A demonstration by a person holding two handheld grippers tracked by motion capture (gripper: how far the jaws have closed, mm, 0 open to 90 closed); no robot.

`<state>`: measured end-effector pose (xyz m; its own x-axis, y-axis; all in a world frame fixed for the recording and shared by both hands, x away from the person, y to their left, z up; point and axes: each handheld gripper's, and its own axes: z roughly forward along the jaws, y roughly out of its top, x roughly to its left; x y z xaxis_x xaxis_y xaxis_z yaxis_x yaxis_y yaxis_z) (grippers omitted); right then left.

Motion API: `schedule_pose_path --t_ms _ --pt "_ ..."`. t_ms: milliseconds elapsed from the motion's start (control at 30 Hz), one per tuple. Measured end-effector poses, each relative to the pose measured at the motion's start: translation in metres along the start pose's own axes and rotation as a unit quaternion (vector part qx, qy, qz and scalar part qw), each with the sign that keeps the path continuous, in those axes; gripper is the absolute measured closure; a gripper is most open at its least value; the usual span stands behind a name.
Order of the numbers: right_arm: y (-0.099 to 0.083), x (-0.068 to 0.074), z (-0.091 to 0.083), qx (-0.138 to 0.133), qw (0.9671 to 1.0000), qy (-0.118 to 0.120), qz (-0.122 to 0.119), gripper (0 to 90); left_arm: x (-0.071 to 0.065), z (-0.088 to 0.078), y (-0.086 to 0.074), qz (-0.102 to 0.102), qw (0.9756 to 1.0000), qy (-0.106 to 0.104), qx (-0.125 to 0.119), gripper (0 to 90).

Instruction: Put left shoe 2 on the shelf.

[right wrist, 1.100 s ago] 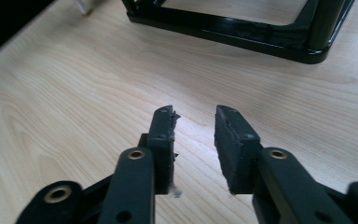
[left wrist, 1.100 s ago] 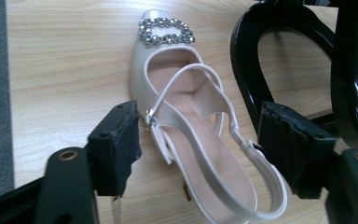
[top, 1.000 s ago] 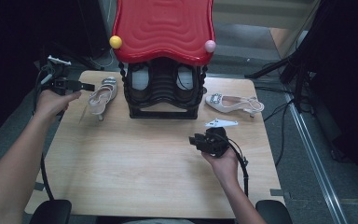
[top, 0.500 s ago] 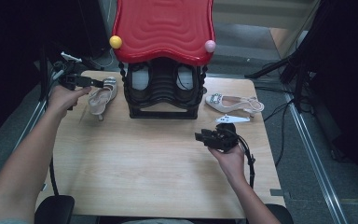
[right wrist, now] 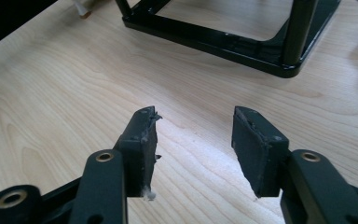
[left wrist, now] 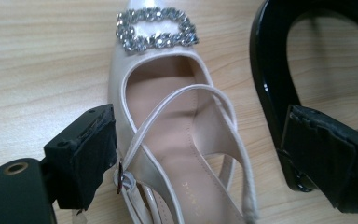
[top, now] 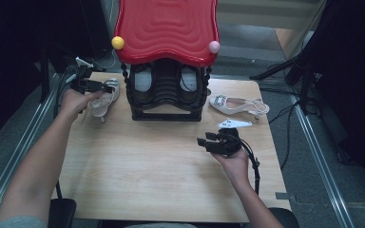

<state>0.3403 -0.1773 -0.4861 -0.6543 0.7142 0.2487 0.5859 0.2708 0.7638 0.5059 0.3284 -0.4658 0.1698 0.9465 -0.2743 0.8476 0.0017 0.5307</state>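
Note:
A cream slingback heel with a rhinestone buckle (top: pixel 102 102) (left wrist: pixel 156 32) lies on the wooden table, left of the black shoe rack (top: pixel 166 102). My left gripper (top: pixel 107 87) (left wrist: pixel 201 112) hangs over its heel end with the straps between the jaws. Those jaws have just been opening and stand wide. The left pad (left wrist: pixel 86 154) sits by the shoe's side, and the right pad (left wrist: pixel 324 161) is well off it, by the rack's foot (left wrist: pixel 265 70). My right gripper (top: pixel 203 142) (right wrist: pixel 196 114) hovers over bare wood. Its jaws have just been opening, with nothing between them.
The rack carries a wavy red top (top: pixel 166 28) with a yellow and a pink ball, and dark shoes inside. A second cream heel (top: pixel 235 104) lies to its right. The rack's base bar (right wrist: pixel 223 42) lies ahead of my right gripper. Bare table (top: pixel 147 166) spreads in front.
My left gripper has moved right and down onto the cream shoe. The right gripper's jaws have spread wider while that hand stayed about where it was.

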Motion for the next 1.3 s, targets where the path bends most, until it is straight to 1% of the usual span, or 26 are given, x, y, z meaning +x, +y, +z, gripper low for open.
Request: schedule_pose_path --t_ms 67,133,167,267,333,367,433,467,533,567,600,633,667,700,767,800,833,867,933,967,1000,1033,1067,1133,1233,1300 --pt "0.000 0.000 0.000 -0.002 1.0000 -0.003 0.003 51.0 0.001 0.004 -0.001 -0.003 1.0000 0.004 -0.001 10.5" --pt "-0.001 0.000 0.000 -0.004 1.0000 -0.007 0.004 51.0 0.002 0.008 -0.003 -0.008 0.9999 0.008 0.004 10.4" --pt "-0.001 0.000 0.000 -0.002 1.0000 -0.007 0.004 50.8 0.003 0.010 -0.004 -0.005 0.9999 0.010 0.011 10.4" --pt "-0.002 0.001 0.000 -0.001 0.9999 -0.012 0.001 50.7 0.004 0.016 -0.008 -0.005 0.9995 0.014 0.027 10.1" --pt "-0.002 0.001 0.000 0.000 0.9999 -0.017 -0.002 50.5 0.004 0.020 -0.011 -0.011 0.9995 0.016 0.026 10.6" --pt "-0.002 0.001 0.000 -0.001 0.9998 -0.019 -0.002 50.5 0.005 0.021 -0.013 -0.013 0.9993 0.015 0.032 10.7" --pt "-0.002 0.001 0.000 0.000 0.9998 -0.020 0.000 50.5 0.006 0.025 -0.016 -0.010 0.9989 0.019 0.042 10.8" --pt "-0.002 0.001 -0.001 0.000 0.9998 -0.022 0.001 50.5 0.007 0.027 -0.017 -0.011 0.9988 0.018 0.043 10.4" --pt "-0.003 0.001 -0.001 0.000 0.9997 -0.023 0.002 50.5 0.009 0.029 -0.019 -0.021 0.9988 0.009 0.044 10.3" --pt "-0.003 0.001 -0.001 -0.001 0.9997 -0.023 0.003 50.5 0.008 0.030 -0.020 -0.022 0.9989 0.008 0.042 10.3" --pt "-0.003 0.001 -0.001 0.000 0.9997 -0.023 0.003 50.4 0.008 0.031 -0.021 -0.020 0.9986 0.008 0.048 10.6" --pt "-0.003 0.001 0.000 0.000 0.9997 -0.024 0.003 50.2 0.005 0.033 -0.022 -0.024 0.9986 0.016 0.044 10.7" --pt "-0.003 0.001 0.000 -0.001 0.9997 -0.025 0.003 50.2 0.003 0.034 -0.022 -0.016 0.9983 0.024 0.051 10.5" --pt "-0.003 0.001 0.000 -0.001 0.9997 -0.025 0.002 50.2 0.001 0.035 -0.022 -0.018 0.9981 0.029 0.052 10.0" --pt "-0.003 0.001 0.000 -0.002 0.9997 -0.026 0.003 50.1 0.000 0.036 -0.022 -0.014 0.9978 0.036 0.055 10.4" --pt "-0.003 0.001 -0.001 -0.002 0.9997 -0.026 0.003 50.1 0.000 0.035 -0.022 -0.015 0.9977 0.041 0.052 11.8" --pt "-0.003 0.002 -0.001 -0.002 0.9996 -0.027 0.002 50.1 0.002 0.033 -0.022 -0.008 0.9973 0.042 0.060 15.2" --pt "-0.003 0.002 -0.001 -0.001 0.9996 -0.029 0.003 50.1 0.002 0.034 -0.022 -0.019 0.9974 0.044 0.054 17.8" --pt "-0.003 0.001 -0.001 -0.001 0.9996 -0.028 0.003 50.1 0.001 0.033 -0.022 -0.008 0.9967 0.051 0.063 20.7" --pt "-0.003 0.001 -0.001 -0.001 0.9996 -0.029 0.004 50.0 0.000 0.033 -0.022 -0.007 0.9964 0.056 0.063 21.6" --pt "-0.003 0.001 -0.001 0.000 0.9996 -0.028 0.004 50.0 0.000 0.033 -0.022 -0.009 0.9962 0.060 0.063 23.0" --pt "-0.003 0.001 -0.001 -0.001 0.9996 -0.028 0.005 50.0 0.001 0.032 -0.022 -0.014 0.9963 0.060 0.060 24.8" --pt "-0.003 0.001 -0.001 -0.001 0.9996 -0.028 0.005 50.0 0.001 0.032 -0.022 -0.014 0.9963 0.060 0.060 26.6" --pt "-0.003 0.001 -0.001 0.000 0.9995 -0.030 0.003 50.0 0.001 0.032 -0.023 -0.019 0.9965 0.060 0.055 27.7" --pt "-0.003 0.001 -0.001 0.002 0.9995 -0.031 0.004 50.0 0.000 0.031 -0.022 -0.023 0.9961 0.063 0.057 28.6" --pt "-0.003 0.001 -0.001 0.001 0.9994 -0.033 0.005 50.0 0.000 0.031 -0.022 -0.021 0.9962 0.061 0.058 28.9"
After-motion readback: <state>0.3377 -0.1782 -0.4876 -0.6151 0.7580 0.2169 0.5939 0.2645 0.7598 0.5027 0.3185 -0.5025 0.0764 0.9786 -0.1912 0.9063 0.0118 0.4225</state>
